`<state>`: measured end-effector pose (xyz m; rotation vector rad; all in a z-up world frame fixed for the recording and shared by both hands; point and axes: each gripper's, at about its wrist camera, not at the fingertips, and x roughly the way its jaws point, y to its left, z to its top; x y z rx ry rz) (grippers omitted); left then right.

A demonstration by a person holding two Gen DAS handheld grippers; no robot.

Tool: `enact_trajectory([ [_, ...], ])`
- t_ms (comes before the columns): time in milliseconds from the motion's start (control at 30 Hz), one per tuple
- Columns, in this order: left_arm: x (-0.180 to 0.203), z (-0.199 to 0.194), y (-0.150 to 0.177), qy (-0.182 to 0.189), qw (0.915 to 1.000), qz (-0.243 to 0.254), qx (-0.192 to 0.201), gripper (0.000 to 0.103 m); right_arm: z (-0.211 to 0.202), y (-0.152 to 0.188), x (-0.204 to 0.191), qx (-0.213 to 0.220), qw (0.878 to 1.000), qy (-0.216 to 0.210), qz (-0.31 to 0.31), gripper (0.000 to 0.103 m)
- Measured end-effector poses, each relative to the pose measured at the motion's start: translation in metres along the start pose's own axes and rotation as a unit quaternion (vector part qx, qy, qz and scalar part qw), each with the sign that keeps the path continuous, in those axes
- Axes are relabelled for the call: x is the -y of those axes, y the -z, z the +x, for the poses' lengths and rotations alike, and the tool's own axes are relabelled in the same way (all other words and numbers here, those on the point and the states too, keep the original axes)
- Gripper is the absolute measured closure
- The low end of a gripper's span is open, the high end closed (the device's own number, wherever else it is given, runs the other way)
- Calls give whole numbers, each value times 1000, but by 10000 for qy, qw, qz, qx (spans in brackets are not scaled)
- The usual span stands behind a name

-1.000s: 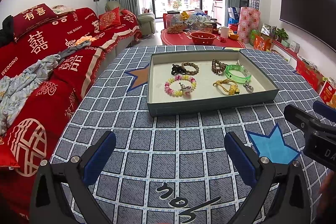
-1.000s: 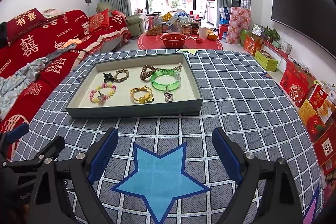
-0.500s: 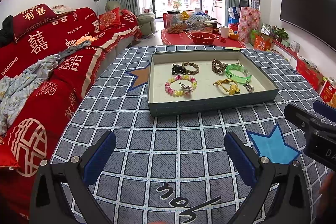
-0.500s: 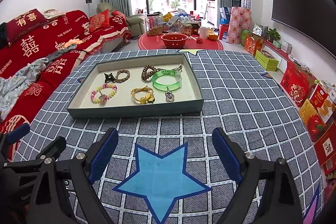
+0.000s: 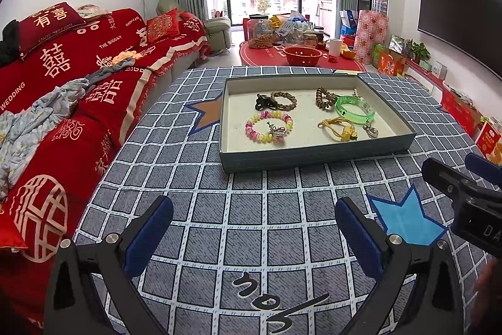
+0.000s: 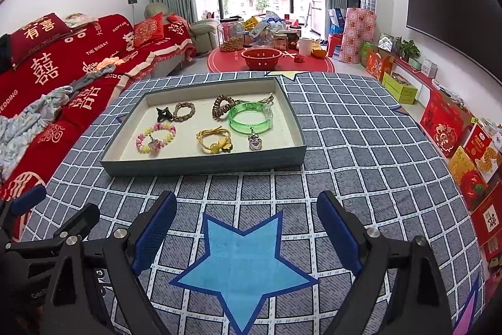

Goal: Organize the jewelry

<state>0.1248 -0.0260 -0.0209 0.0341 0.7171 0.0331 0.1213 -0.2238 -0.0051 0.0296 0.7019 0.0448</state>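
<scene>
Barely anything is shifting since a second ago; both views are creeping slightly closer to the shallow grey cardboard tray (image 5: 313,157).

Left wrist: the left gripper (image 5: 254,233) is hovering wide open and empty over the blue checked tablecloth (image 5: 200,178), near its front edge. The pink and yellow beaded bracelet (image 5: 269,126) is lying at the tray's front left.

Right wrist: the right gripper (image 6: 248,228) is also gaping, holding nothing. The translucent green bangle (image 6: 249,117) is sitting toward the tray's right edge. All jewelry is lying inside, so sorted or not, can't call it.

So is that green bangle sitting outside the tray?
No, the green bangle lies inside the tray, near its right wall, next to a coiled brown bead bracelet.
</scene>
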Motion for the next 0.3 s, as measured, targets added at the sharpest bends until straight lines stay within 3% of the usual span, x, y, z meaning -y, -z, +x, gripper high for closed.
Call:
enact_trajectory([
  [300,1,0,-1,40,10000,-31,-18,0,0,0,0,-9,10000,-10,7,11],
])
